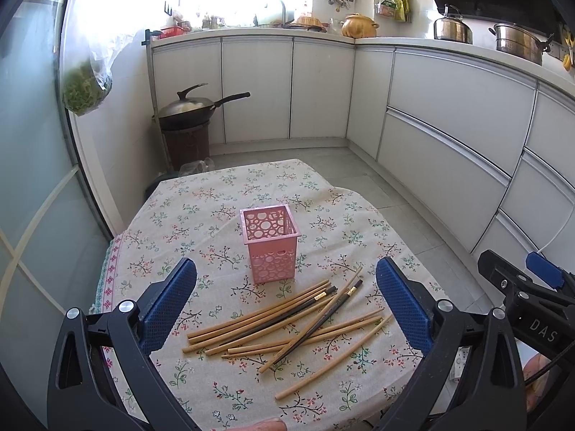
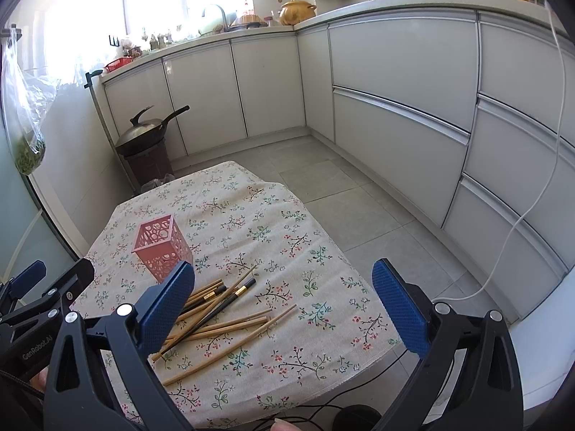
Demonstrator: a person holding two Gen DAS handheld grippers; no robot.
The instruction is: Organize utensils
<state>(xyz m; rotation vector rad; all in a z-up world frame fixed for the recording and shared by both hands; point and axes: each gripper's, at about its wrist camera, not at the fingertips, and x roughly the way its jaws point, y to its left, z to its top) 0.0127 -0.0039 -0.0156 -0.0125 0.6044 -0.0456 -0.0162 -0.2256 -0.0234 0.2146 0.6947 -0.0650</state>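
A pink perforated utensil holder [image 1: 270, 242] stands upright and empty on the floral tablecloth [image 1: 201, 201]. It also shows in the right wrist view [image 2: 161, 248]. Several wooden chopsticks [image 1: 287, 327] and two dark ones [image 1: 323, 310] lie in a loose pile in front of it; the pile also shows in the right wrist view [image 2: 222, 318]. My left gripper [image 1: 285, 305] is open and empty, hovering above the pile. My right gripper [image 2: 284, 309] is open and empty, to the right of the pile. The right gripper shows at the left wrist view's right edge [image 1: 524, 287].
White kitchen cabinets [image 1: 449, 107] run along the back and right. A wok on a dark bin [image 1: 190, 122] stands at the far left corner. A hanging bag of greens [image 1: 86, 86] is at the left. A white cable [image 2: 521, 215] hangs at the right.
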